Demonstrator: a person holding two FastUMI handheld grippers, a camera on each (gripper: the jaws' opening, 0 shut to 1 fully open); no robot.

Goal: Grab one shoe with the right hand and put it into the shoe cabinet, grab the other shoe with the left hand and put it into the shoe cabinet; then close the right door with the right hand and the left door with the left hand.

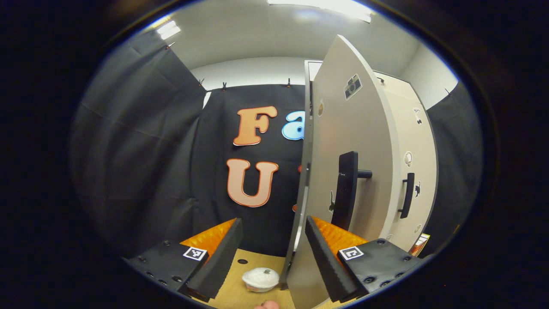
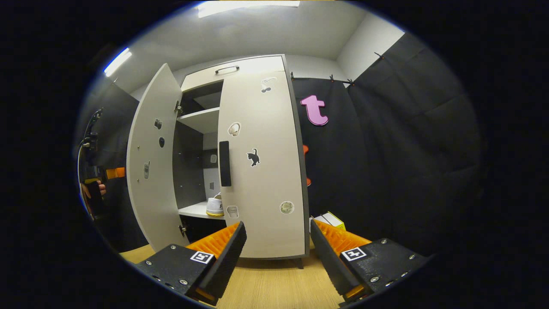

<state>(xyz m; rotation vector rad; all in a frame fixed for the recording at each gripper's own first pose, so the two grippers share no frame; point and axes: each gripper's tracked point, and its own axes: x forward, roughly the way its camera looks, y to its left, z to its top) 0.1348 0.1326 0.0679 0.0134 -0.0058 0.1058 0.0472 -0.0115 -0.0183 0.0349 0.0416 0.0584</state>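
Note:
The pale shoe cabinet (image 2: 240, 66) stands ahead. Its right door (image 2: 261, 171) is shut against the frame, while its left door (image 2: 150, 171) swings wide open. Inside, a white shoe (image 2: 214, 206) rests on a low shelf. My right gripper (image 2: 278, 224) is open, holds nothing, and hovers low in front of the right door. My left gripper (image 1: 272, 221) is open too. The free edge of the left door (image 1: 302, 206) stands between its fingers, close to the right-hand one, and the door's black handle (image 1: 346, 189) is just beyond. The left gripper (image 2: 92, 184), in a hand, also shows past the open door.
A white round object (image 1: 260, 279) lies on the wooden floor (image 2: 274, 287) below my left gripper. A yellow box (image 2: 332, 219) sits on the floor to the right of the cabinet. Black cloth walls close in on all sides.

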